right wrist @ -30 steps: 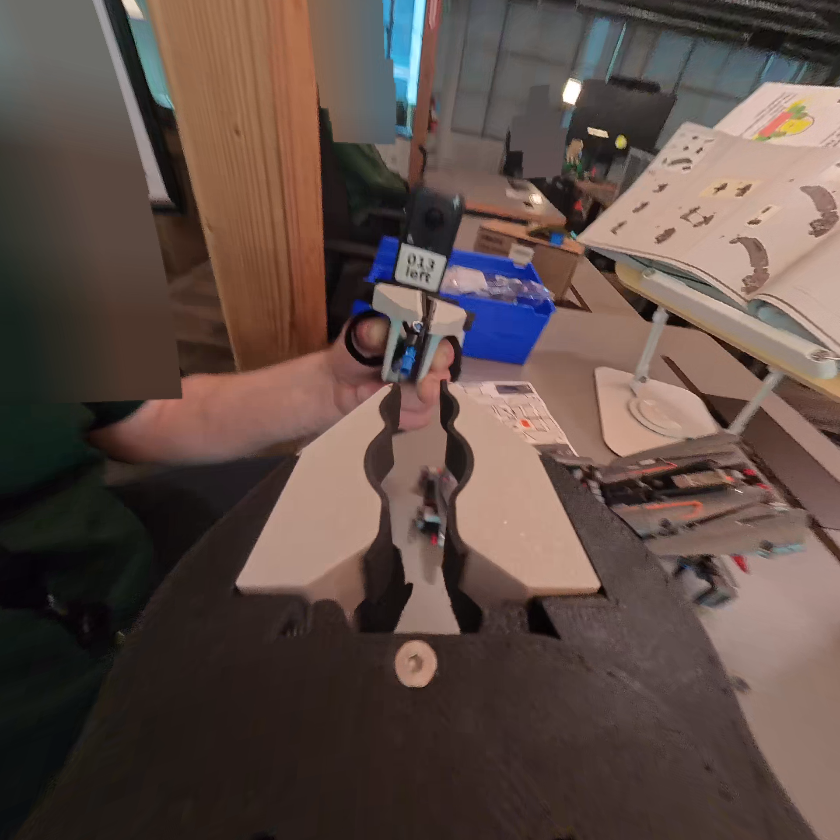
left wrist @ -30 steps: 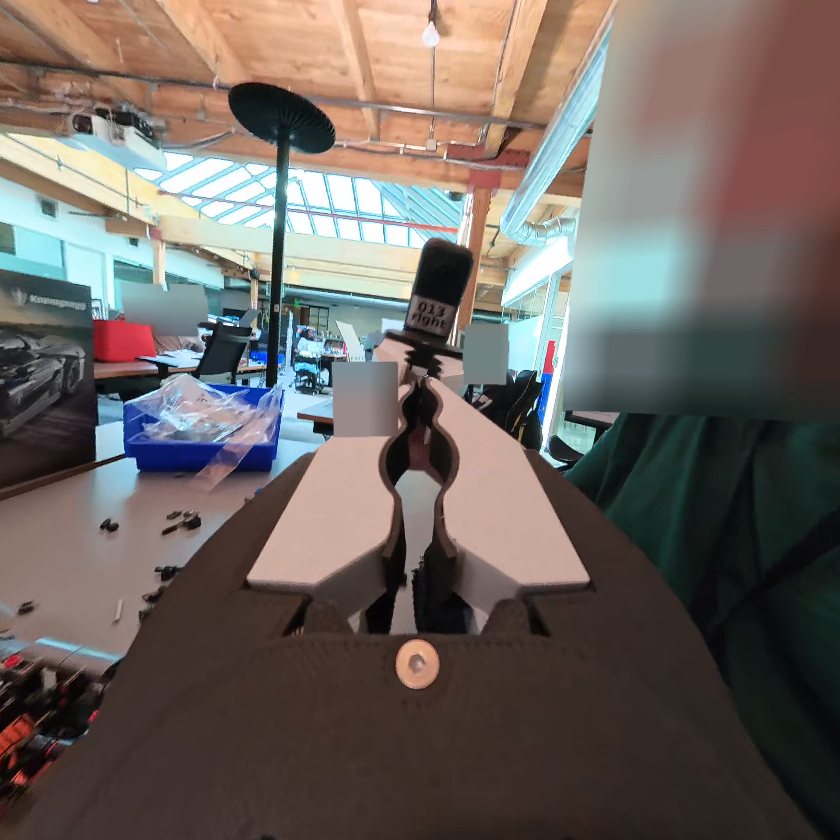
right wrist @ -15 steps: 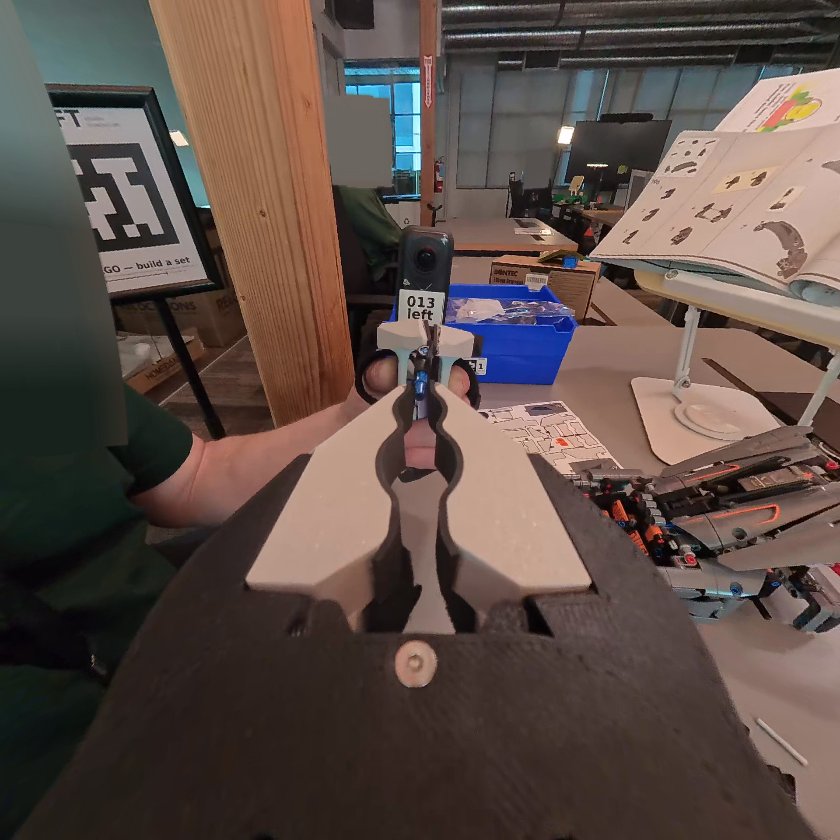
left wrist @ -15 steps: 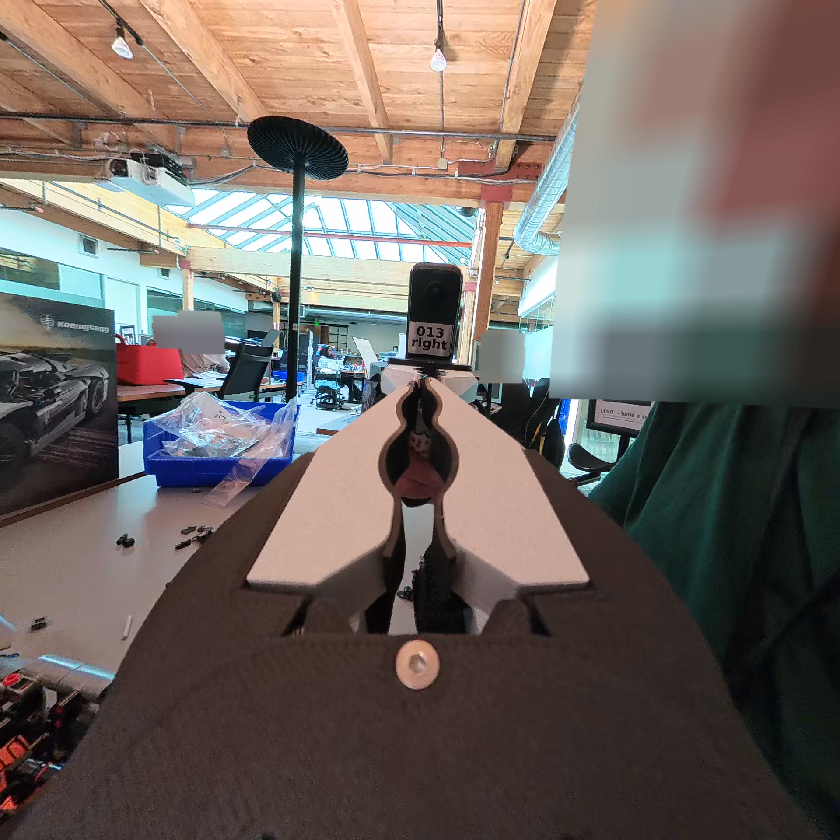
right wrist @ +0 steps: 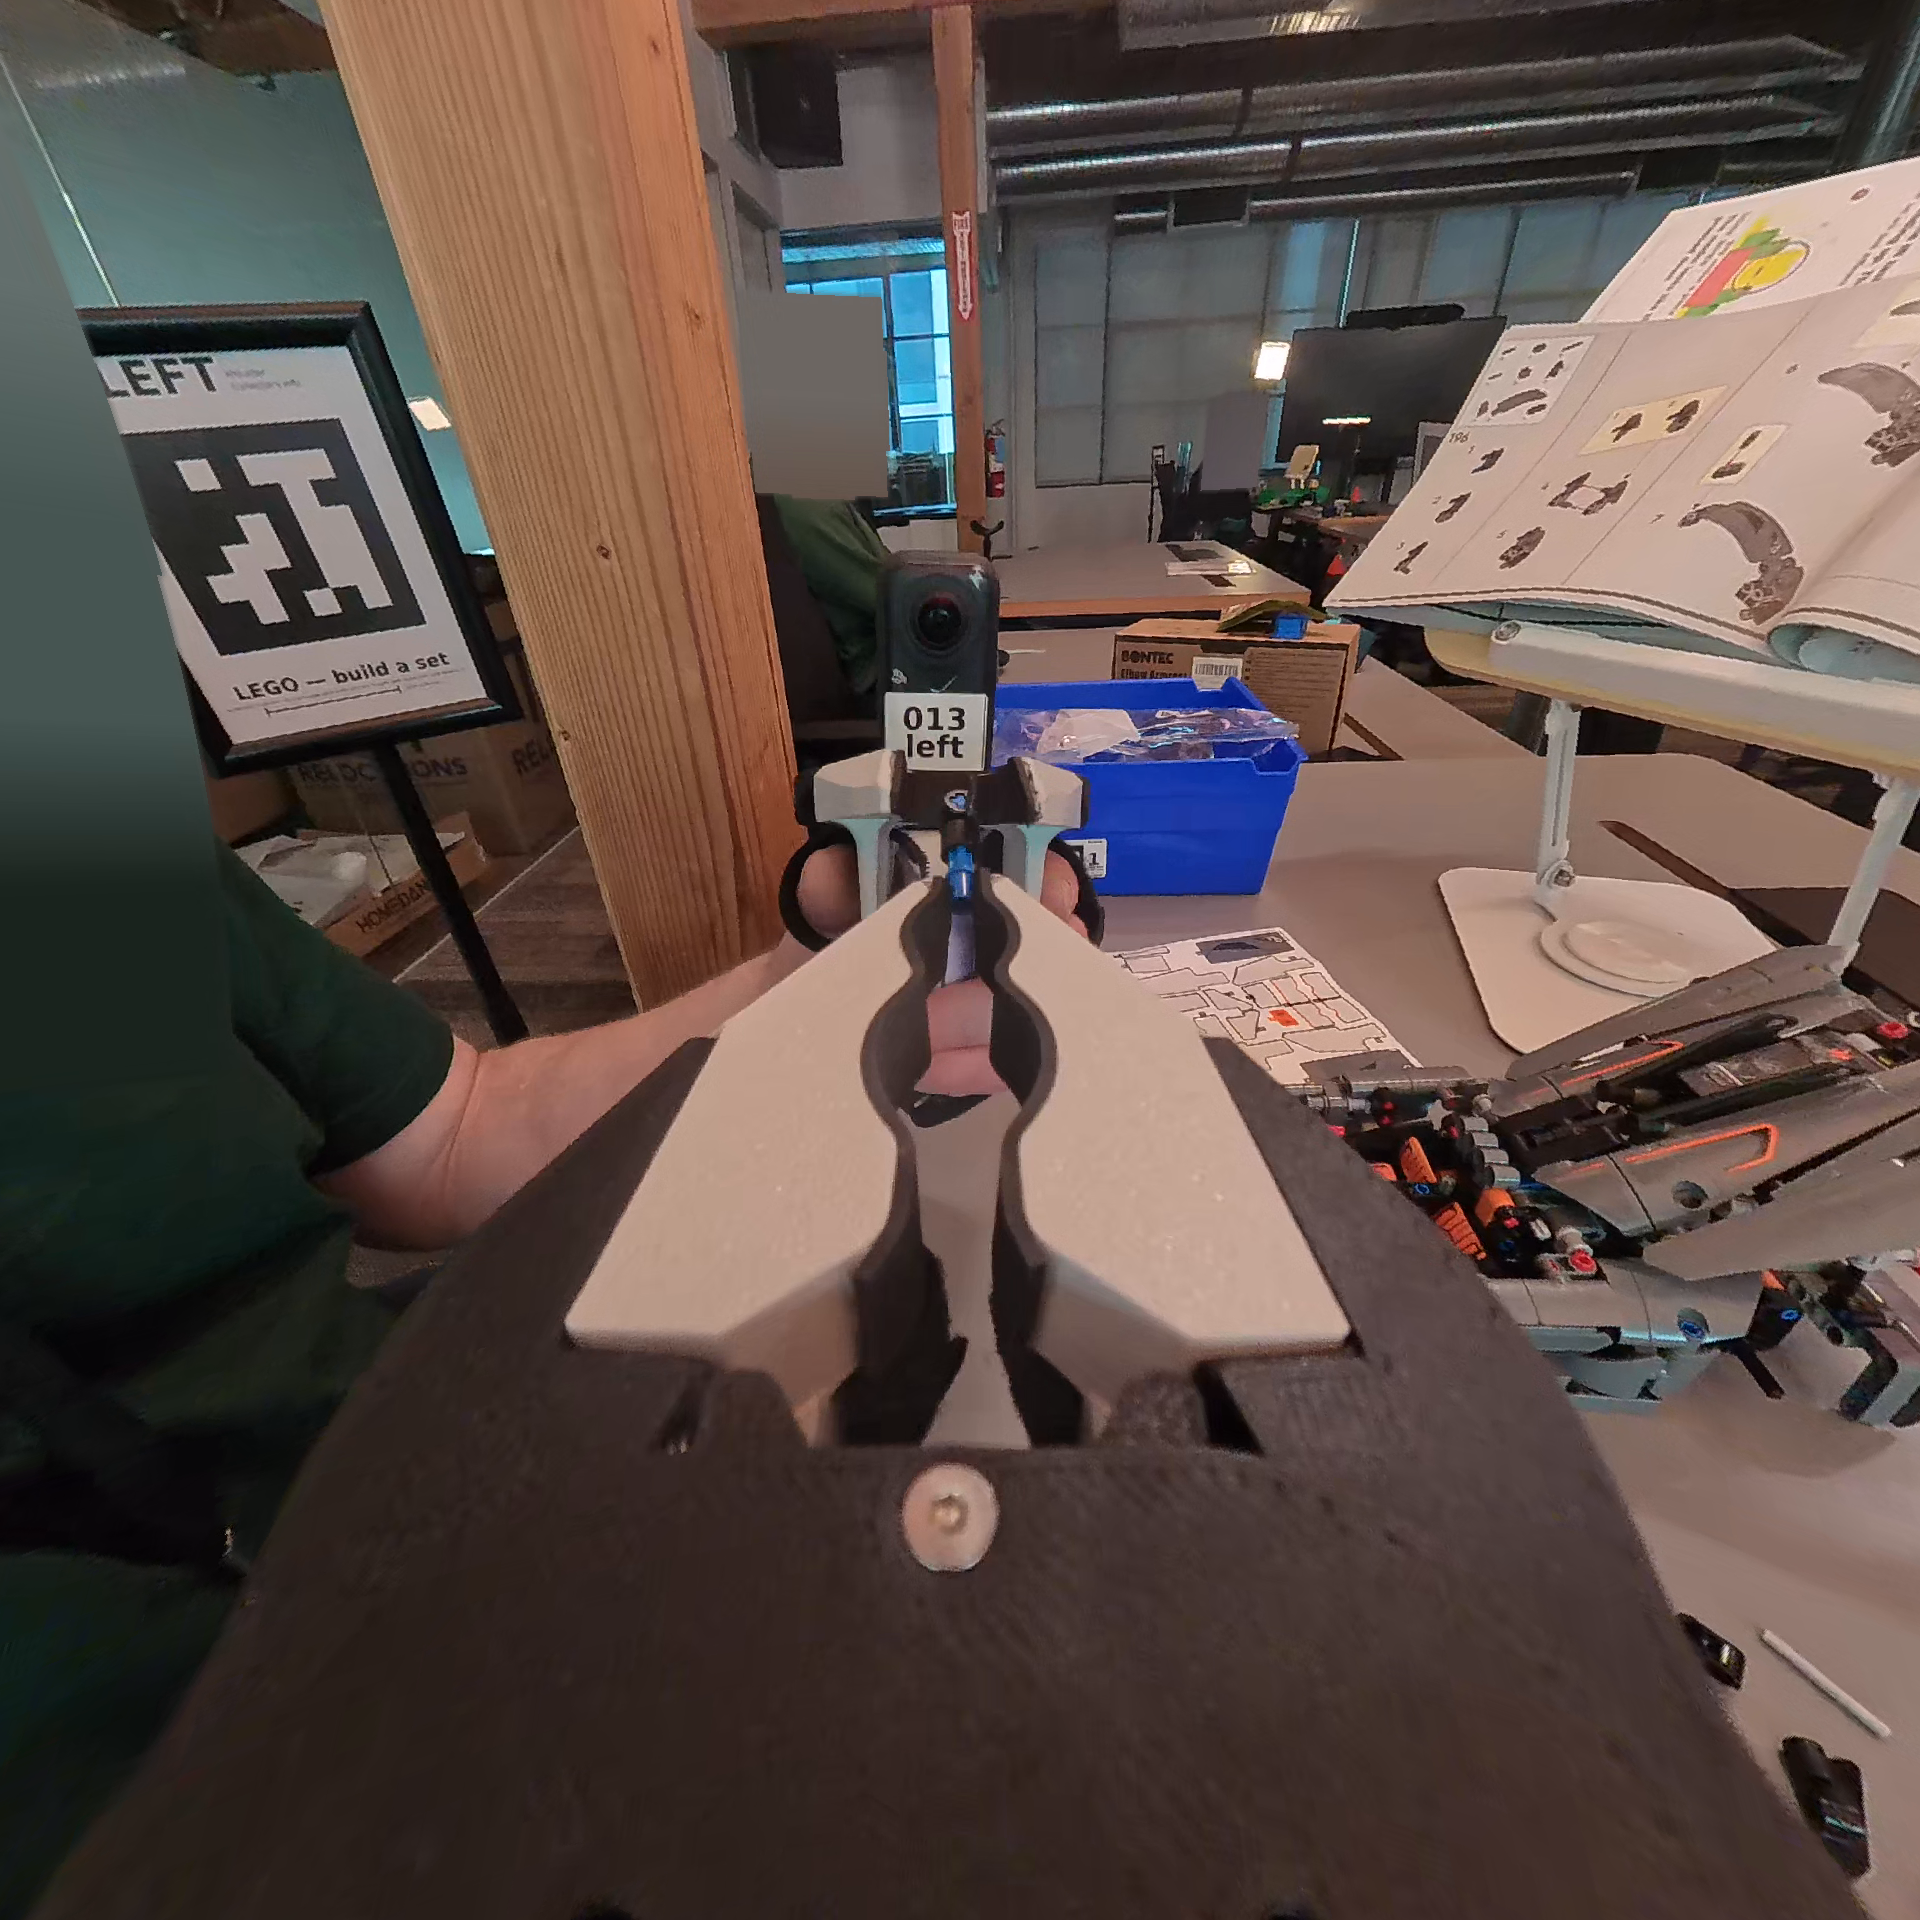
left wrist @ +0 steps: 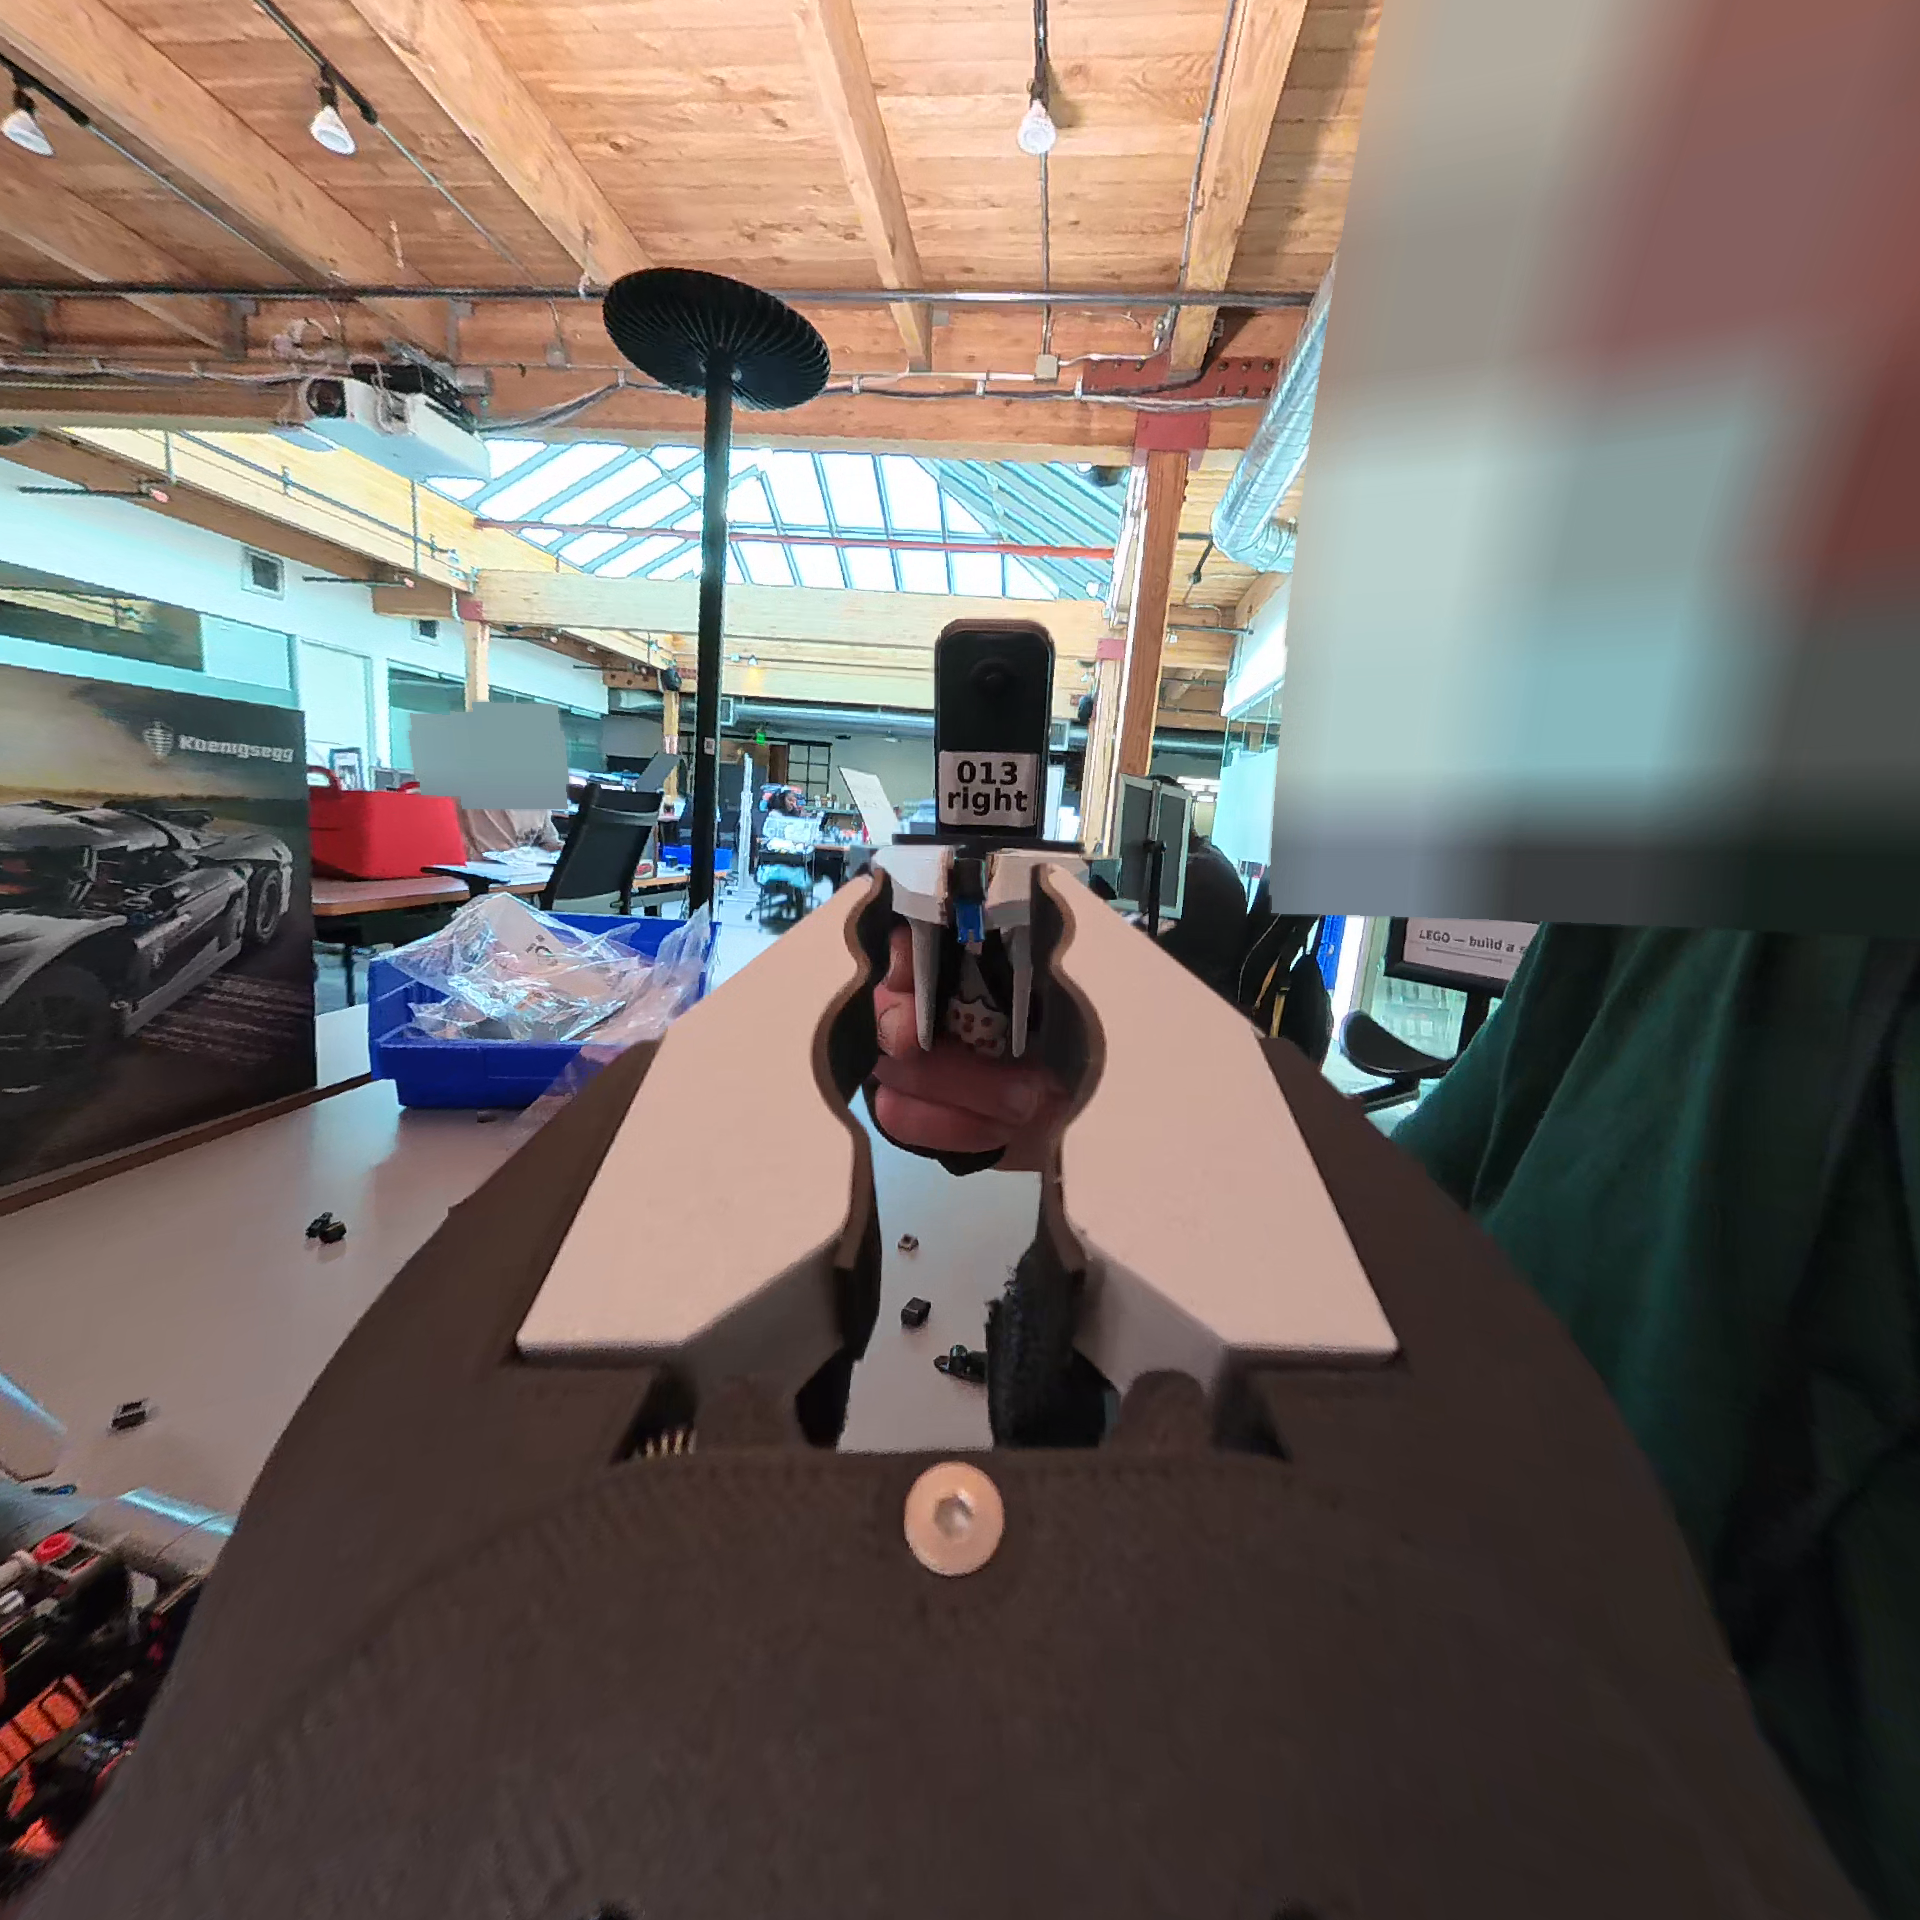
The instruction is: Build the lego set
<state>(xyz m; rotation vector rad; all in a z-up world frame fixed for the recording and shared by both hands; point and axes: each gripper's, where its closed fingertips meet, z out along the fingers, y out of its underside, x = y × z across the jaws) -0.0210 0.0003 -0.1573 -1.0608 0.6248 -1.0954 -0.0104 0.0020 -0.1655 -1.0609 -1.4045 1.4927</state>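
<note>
Lego piece (right wrist: 958, 868), small and blue, clamped between the nearly closed fingertips of the right gripper (right wrist: 958, 899) and held in the air above the table (right wrist: 1403, 831). The left gripper (left wrist: 956, 883) faces it tip to tip, its fingers apart on either side of the piece; whether they touch it cannot be told. In the left wrist view the same piece shows at the front of the right gripper.

Right of the grippers, on the table, lies the partly built lego car (right wrist: 1662, 1143), grey and black with orange accents. A printed sheet (right wrist: 1257, 997) lies flat just behind it, and an open instruction booklet (right wrist: 1662, 468) rests on a white stand (right wrist: 1558, 914). A blue bin (right wrist: 1174, 821) with clear plastic bags stands farther back. Small dark loose parts (left wrist: 914, 1311) are scattered on the tabletop below the left gripper.
</note>
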